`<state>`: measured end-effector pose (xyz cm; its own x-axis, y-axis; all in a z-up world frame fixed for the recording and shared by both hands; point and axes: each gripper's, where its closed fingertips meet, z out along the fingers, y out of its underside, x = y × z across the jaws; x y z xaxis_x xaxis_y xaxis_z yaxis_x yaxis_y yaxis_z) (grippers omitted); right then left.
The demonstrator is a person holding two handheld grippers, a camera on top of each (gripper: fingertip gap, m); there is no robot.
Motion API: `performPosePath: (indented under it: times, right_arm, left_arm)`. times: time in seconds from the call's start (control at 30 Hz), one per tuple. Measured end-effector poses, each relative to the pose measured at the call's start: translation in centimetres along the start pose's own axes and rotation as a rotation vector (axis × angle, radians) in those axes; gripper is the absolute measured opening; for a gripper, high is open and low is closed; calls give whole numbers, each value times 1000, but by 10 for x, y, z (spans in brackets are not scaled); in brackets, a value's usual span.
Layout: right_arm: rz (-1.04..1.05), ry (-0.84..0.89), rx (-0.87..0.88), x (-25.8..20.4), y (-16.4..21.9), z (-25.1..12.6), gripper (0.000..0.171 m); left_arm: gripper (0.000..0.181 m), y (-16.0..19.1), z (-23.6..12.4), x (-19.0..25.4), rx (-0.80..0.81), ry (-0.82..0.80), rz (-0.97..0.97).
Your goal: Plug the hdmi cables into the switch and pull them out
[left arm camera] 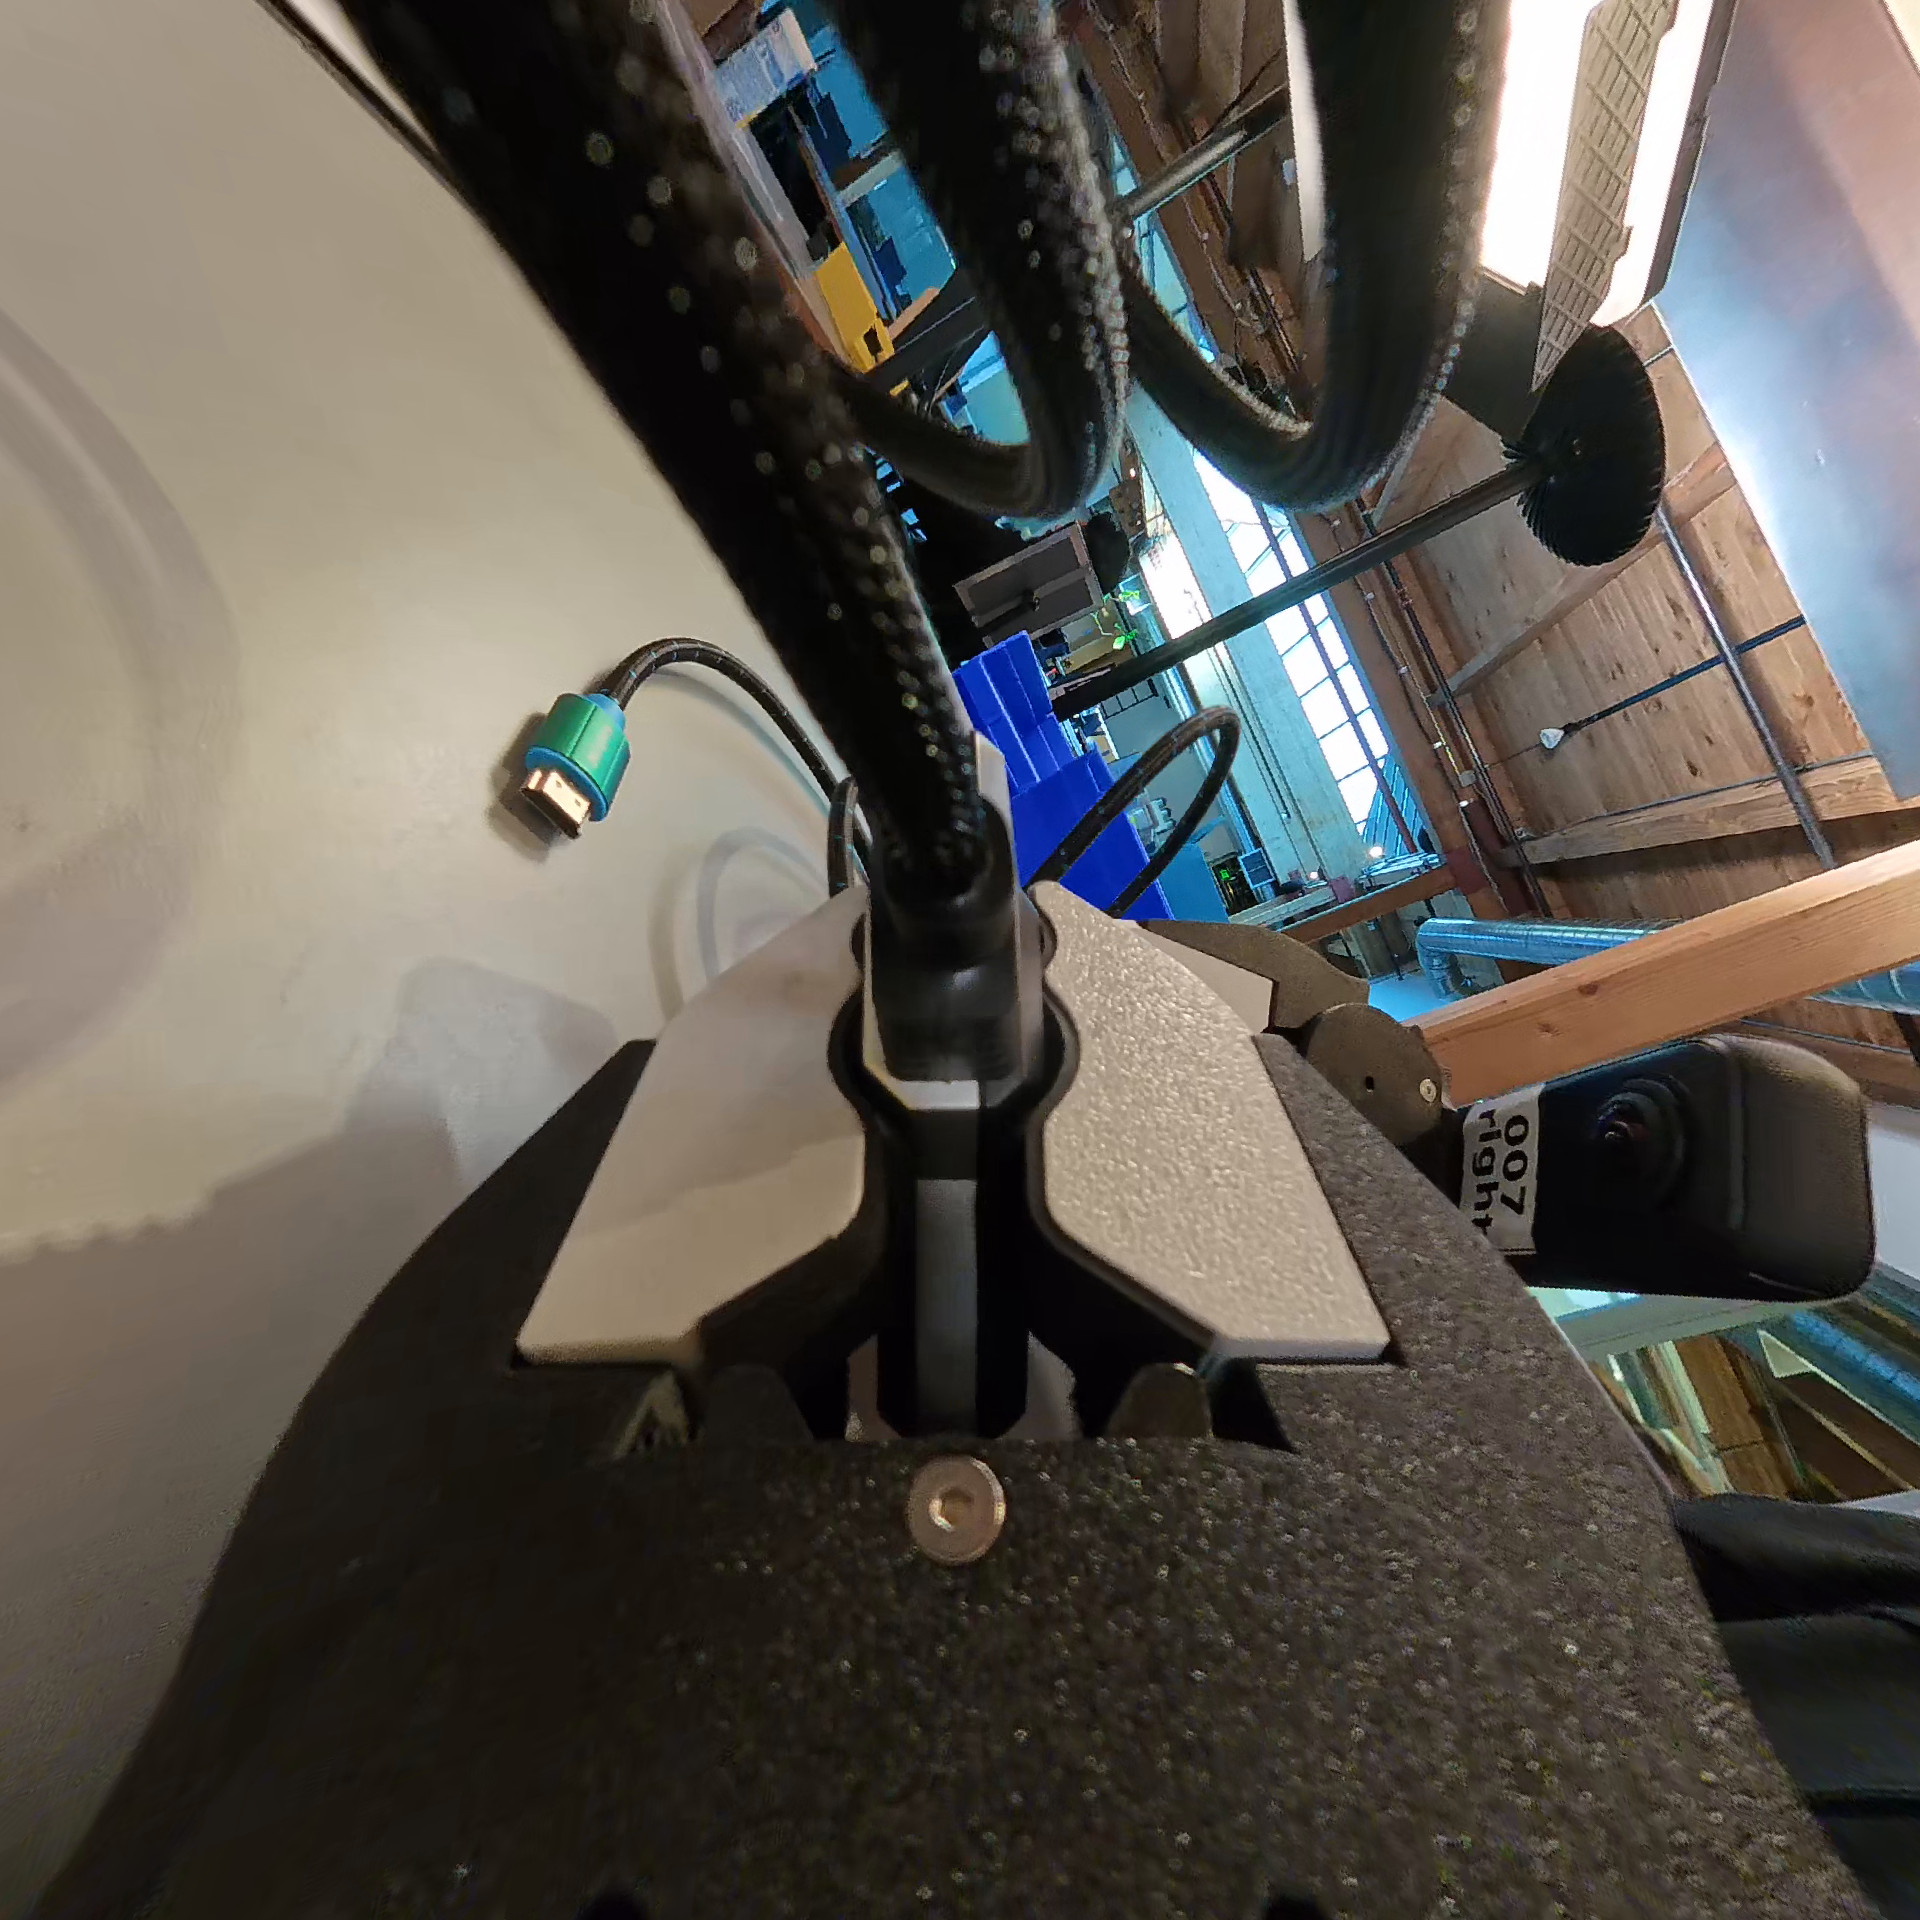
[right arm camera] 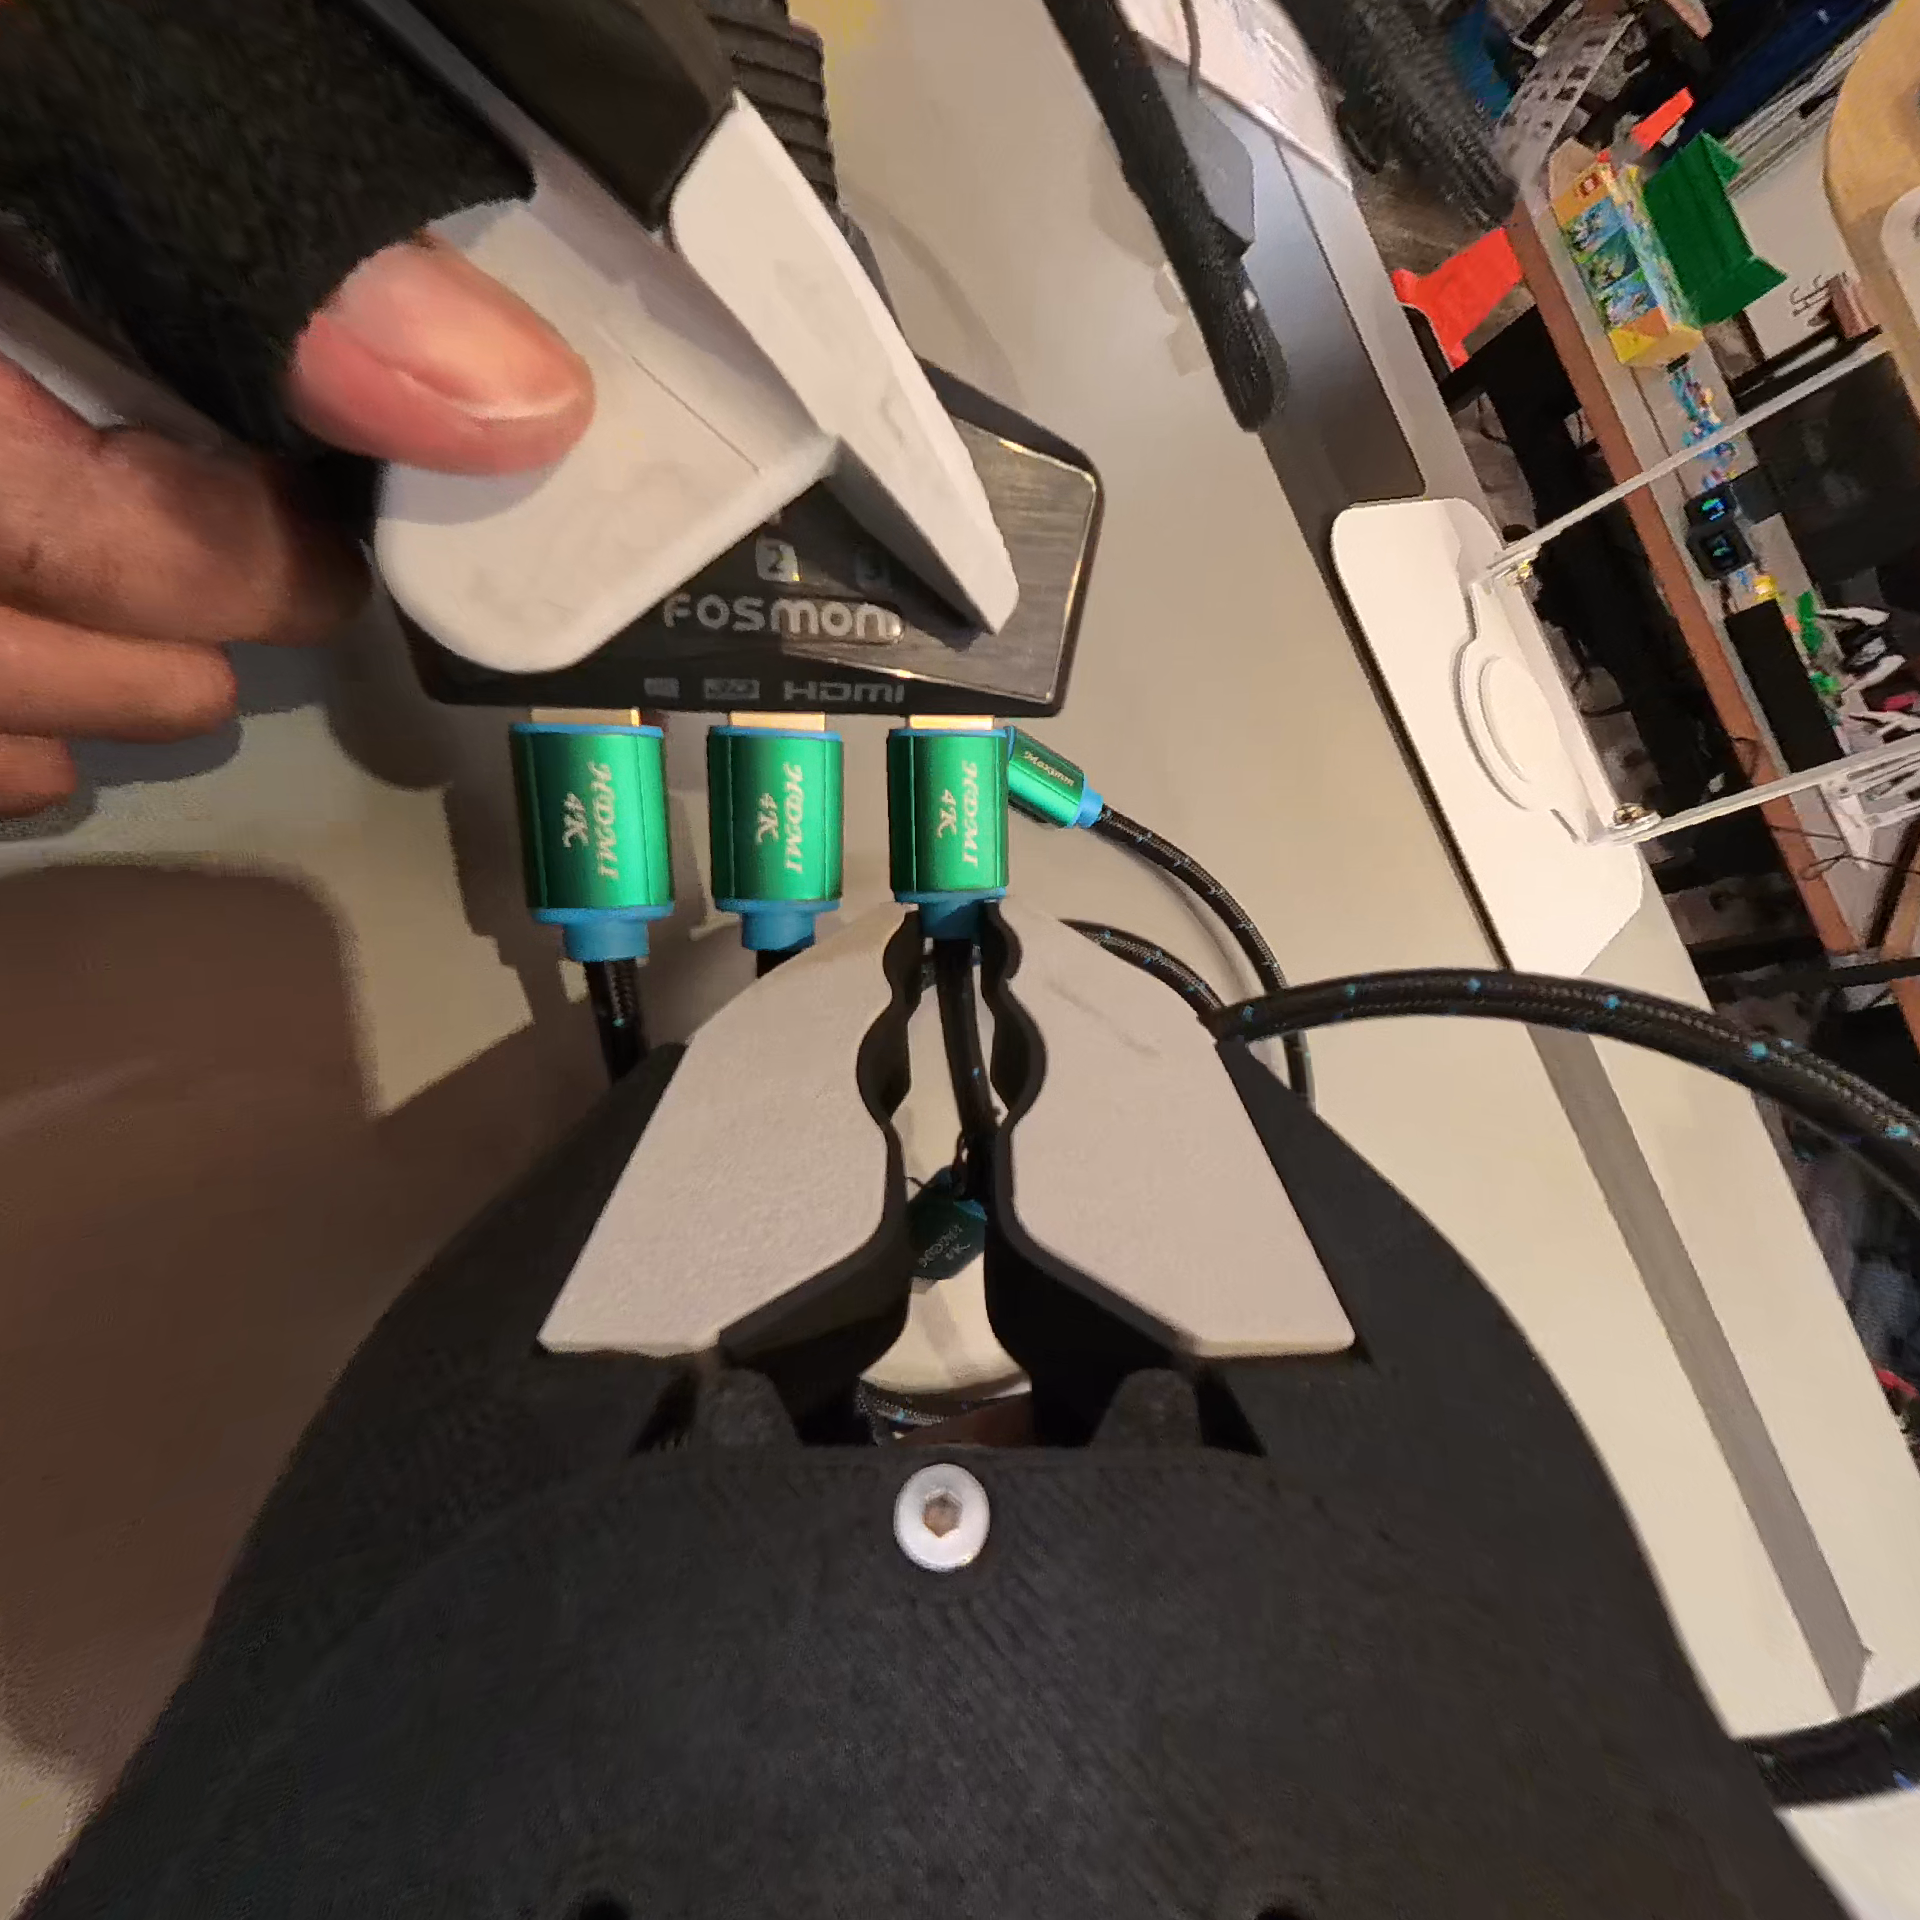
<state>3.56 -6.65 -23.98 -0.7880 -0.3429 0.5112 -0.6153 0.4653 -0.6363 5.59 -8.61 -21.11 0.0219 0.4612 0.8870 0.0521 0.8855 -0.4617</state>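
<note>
- The switch [right arm camera: 935,582], a dark brushed-metal box, sits in the upper centre of the right wrist view on the pale table [right arm camera: 1195,831]; in the left wrist view its end [left arm camera: 940,1049] is seen edge-on at frame centre.
- Three green HDMI plugs stand in a row along its lower edge: the left plug [right arm camera: 590,821], the middle plug [right arm camera: 774,816] and the right plug [right arm camera: 948,810], each with gold metal showing at the port.
- A fourth green plug [right arm camera: 1049,792] lies tilted just right of the row; in the left wrist view one loose plug [left arm camera: 575,750] lies on the table at centre left.
- The right gripper [right arm camera: 951,935] has its fingers nearly closed around the braided cable [right arm camera: 961,1049] just below the right plug; whether they pinch it I cannot tell.
- The left gripper [left arm camera: 940,997] is clamped on the switch, with a black cable [left arm camera: 925,810] rising from it; in the right wrist view it covers the switch's upper left.
- A hand [right arm camera: 208,447] in the upper left holds that gripper.
- Black cables loop across the lower right.
</note>
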Motion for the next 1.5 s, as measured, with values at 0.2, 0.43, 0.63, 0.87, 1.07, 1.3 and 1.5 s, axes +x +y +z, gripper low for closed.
performPosePath:
  times: [0.2,0.43,0.63,0.87,1.07,1.3,1.5]
  right_arm:
    - [30,-25,-2,-2,5,0,11]
    - [30,-28,-18,-3,11,-2,14]
    - [34,-41,-28,-4,17,-2,16]
    - [-52,19,-5,2,18,-14,27]
    - [-117,116,169,-1,2,-54,30]
    - [-257,72,171,-67,0,-61,53]
    - [-464,316,27,-62,6,-51,57]
  left_arm:
    - [24,2,2,-8,-33,-5,-82]
    - [29,7,4,-15,-73,-57,-80]
    - [48,11,6,-21,-112,-103,-71]
    - [28,14,7,-20,-134,-76,-111]
    - [25,2,-3,-21,1,-77,-163]
    - [24,21,-10,-9,141,-62,-289]
    - [23,39,-9,14,170,-13,-300]
